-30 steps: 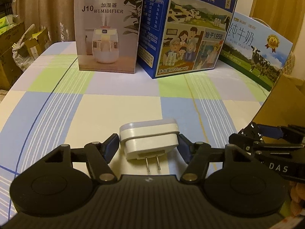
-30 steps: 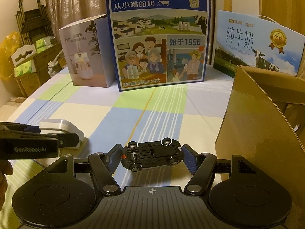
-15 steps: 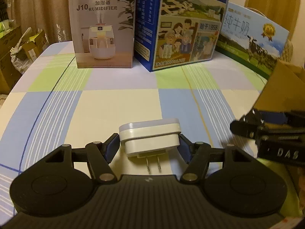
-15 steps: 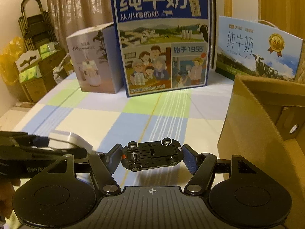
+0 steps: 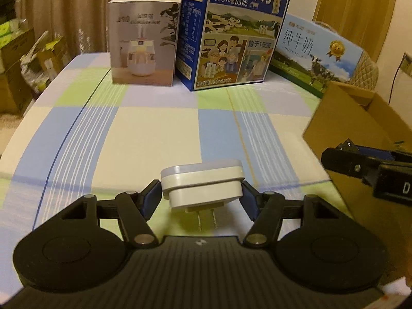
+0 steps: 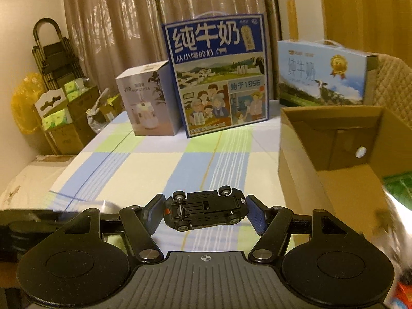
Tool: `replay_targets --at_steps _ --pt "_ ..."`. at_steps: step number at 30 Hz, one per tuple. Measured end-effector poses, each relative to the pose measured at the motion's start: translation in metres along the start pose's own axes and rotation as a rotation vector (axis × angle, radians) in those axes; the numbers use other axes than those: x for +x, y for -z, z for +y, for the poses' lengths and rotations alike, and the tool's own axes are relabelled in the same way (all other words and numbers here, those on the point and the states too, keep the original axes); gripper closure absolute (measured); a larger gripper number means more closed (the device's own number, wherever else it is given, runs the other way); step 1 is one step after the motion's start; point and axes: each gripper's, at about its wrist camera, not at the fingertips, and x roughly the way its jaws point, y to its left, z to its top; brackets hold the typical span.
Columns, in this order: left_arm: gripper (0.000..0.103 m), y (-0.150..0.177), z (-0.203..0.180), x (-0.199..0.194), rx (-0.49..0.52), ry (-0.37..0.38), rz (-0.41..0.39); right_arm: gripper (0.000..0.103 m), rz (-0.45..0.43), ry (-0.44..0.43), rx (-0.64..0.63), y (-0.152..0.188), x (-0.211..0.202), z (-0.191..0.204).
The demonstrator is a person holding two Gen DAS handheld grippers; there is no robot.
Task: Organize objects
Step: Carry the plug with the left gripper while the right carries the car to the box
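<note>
The toy car (image 6: 206, 210) is upside down, squeezed in the right gripper (image 6: 206, 212) jaws. The left gripper (image 5: 202, 193) jaws squeeze a white plug (image 5: 203, 185) near the cardboard box (image 6: 332, 139).

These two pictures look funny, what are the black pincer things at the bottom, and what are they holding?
A person holds a grabbing tool in each hand, and each one has a camera looking out along its two fingers. So each picture looks out from one hand. The left tool squeezes a white plug-in adapter. The right tool squeezes a little black toy car, tipped so its underside faces the camera. Behind them, on the checked cloth, stand a humidifier box and two milk boxes. An open cardboard box sits on the right.
</note>
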Motion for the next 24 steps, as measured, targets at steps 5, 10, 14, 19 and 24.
replay_targets --at_steps 5,10,14,19,24 --pt "0.042 0.03 -0.014 -0.036 -0.006 0.02 0.017 0.038 -0.005 0.021 0.001 0.022 -0.039 0.008" --pt "0.042 0.049 -0.029 -0.071 0.002 0.03 0.016 0.038 -0.007 0.036 0.011 0.039 -0.08 0.017" --pt "0.042 0.057 -0.041 -0.104 -0.011 0.034 -0.002 0.038 -0.015 0.04 0.02 0.043 -0.111 0.021" --pt "0.042 0.06 -0.056 -0.146 -0.025 0.018 -0.032 0.038 -0.033 0.056 0.003 0.045 -0.146 0.024" --pt "0.042 0.064 -0.066 -0.179 -0.046 0.03 -0.055 0.038 -0.051 0.076 0.0 0.048 -0.174 0.023"
